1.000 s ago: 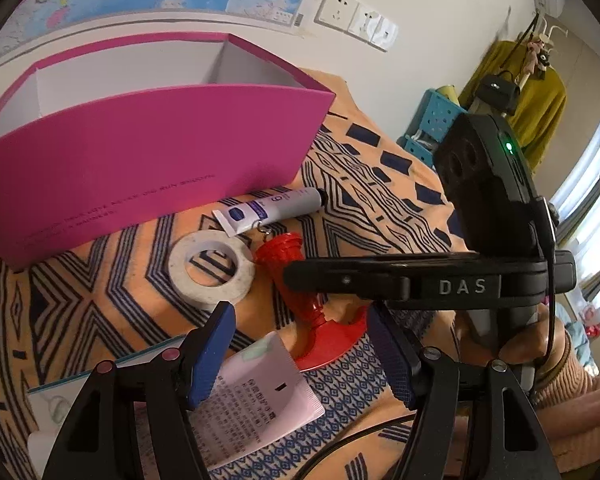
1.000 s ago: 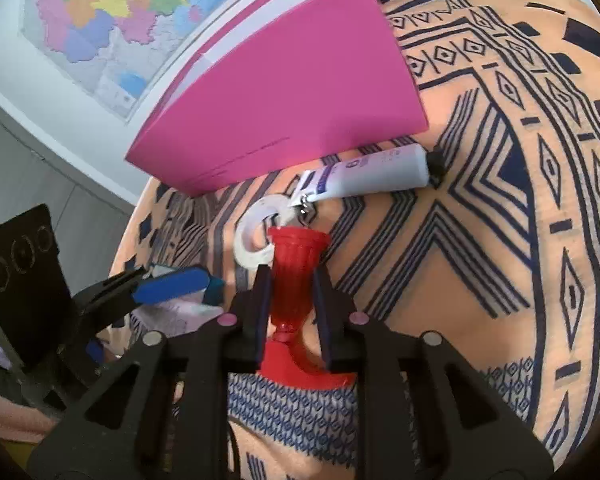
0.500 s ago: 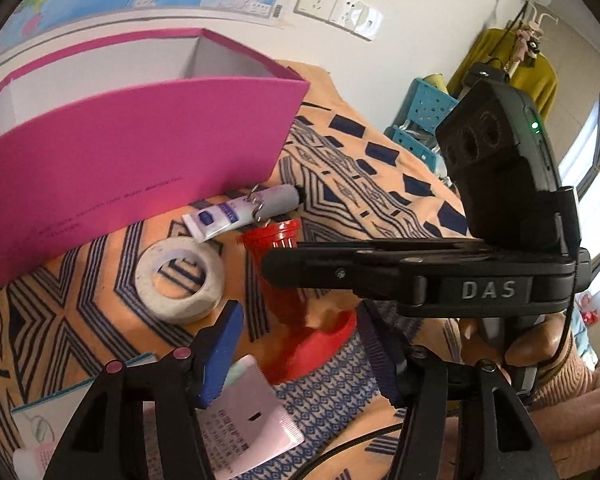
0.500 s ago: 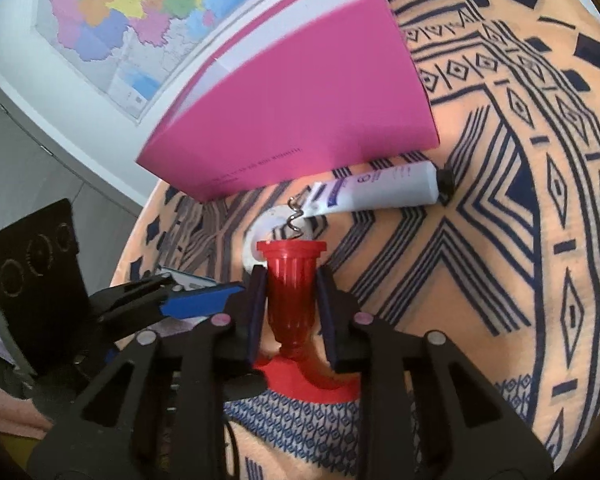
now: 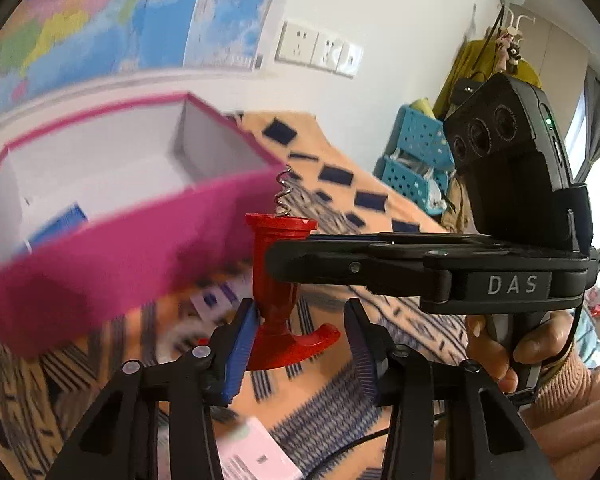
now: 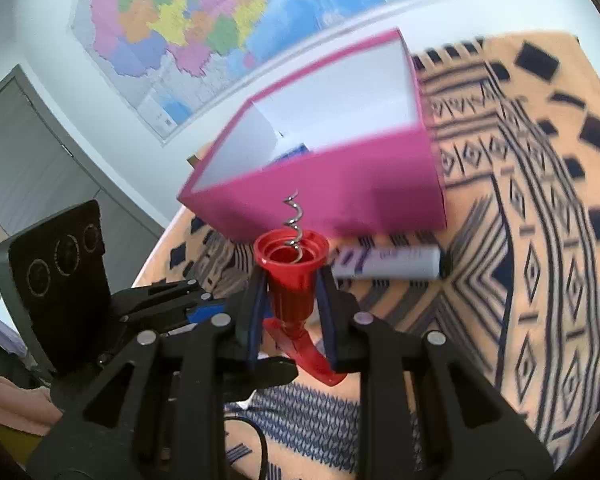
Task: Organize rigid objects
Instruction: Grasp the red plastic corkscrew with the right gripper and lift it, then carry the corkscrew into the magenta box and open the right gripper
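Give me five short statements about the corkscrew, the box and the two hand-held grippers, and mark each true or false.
1. The right hand-held gripper is shut on the red corkscrew. True.
2. The corkscrew's metal spiral points down at the blanket. False: it points up, out of the red bell.
3. The left hand-held gripper is clamped on the corkscrew. False: its jaws stand open and hold nothing.
4. The pink box is open at the top, with something blue inside. True.
5. The white tube is inside the box. False: it lies on the patterned blanket, in front of the box.

a red plastic corkscrew (image 6: pixel 291 280), a pink cardboard box (image 6: pixel 340 188) white inside, and an orange cloth (image 6: pixel 540 240) with dark blue zigzag lines.
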Demonstrator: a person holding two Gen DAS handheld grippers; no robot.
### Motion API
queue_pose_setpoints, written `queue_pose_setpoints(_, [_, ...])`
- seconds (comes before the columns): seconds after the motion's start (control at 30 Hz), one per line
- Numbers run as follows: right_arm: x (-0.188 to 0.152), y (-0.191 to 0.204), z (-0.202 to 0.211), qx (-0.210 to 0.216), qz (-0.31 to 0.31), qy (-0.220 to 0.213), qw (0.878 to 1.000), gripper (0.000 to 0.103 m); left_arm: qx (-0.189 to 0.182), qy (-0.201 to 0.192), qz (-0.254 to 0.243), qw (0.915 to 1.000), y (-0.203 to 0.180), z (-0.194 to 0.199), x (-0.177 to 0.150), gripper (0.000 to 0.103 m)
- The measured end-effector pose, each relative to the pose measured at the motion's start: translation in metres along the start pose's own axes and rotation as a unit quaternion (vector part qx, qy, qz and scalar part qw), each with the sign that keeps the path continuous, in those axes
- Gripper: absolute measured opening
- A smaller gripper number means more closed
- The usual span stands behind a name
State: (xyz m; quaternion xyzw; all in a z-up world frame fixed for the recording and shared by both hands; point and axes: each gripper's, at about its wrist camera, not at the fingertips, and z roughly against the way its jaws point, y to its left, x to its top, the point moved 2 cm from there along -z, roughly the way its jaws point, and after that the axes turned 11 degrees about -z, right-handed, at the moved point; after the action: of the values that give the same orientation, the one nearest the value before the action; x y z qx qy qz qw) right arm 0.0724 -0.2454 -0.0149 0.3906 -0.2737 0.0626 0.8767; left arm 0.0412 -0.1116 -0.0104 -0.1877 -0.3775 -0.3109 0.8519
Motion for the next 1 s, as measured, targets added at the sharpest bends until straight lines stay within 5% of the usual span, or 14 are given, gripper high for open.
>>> queue_pose_setpoints(0.57, [0.093, 0.034, 0.0, 0.035, 0.03, -0.063, 0.997, 0.027, 0.066, -0.044, -0.014, 0.9967, 0.054, 0.015, 0.076, 0.038])
queue_pose_setpoints(1.0, [0.122, 0.008, -0.042, 0.028, -0.028, -0.058, 0.997, 0.027, 0.098, -0.007, 0.022, 0.995, 0.097, -0.019, 0.076, 0.034])
